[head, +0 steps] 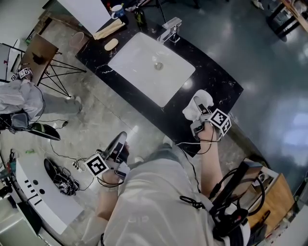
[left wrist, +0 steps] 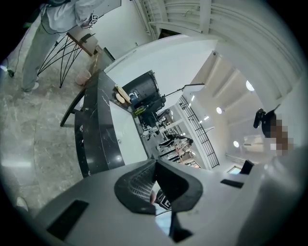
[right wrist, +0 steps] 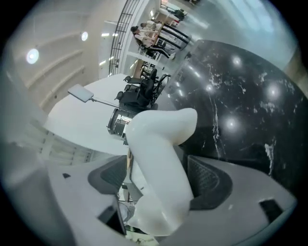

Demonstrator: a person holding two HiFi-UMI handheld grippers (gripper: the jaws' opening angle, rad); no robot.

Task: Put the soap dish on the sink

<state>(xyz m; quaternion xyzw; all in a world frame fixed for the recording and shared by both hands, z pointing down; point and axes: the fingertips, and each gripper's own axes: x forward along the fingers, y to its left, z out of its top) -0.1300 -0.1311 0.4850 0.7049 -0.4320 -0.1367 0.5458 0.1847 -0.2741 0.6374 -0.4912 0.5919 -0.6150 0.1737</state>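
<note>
The white soap dish [head: 198, 103] rests at the near right edge of the black marble counter [head: 219, 86], right of the white sink basin [head: 151, 67]. My right gripper [head: 197, 117] stands open around the dish. In the right gripper view the dish [right wrist: 159, 158] fills the space between the jaws, and a gap shows beside the left pad [right wrist: 108, 178]. The dark counter [right wrist: 240, 96] lies just beyond. My left gripper [head: 120, 144] hangs low over the floor in front of the counter, shut and empty; its pads [left wrist: 139, 185] meet in the left gripper view.
A chrome faucet [head: 171, 29] stands behind the basin. A tan oval piece [head: 111, 44], a bottle [head: 140, 18] and a cup [head: 117, 9] sit at the counter's far left. A folding stand [head: 38, 55], a person [head: 21, 98] and floor cables [head: 62, 180] are at the left.
</note>
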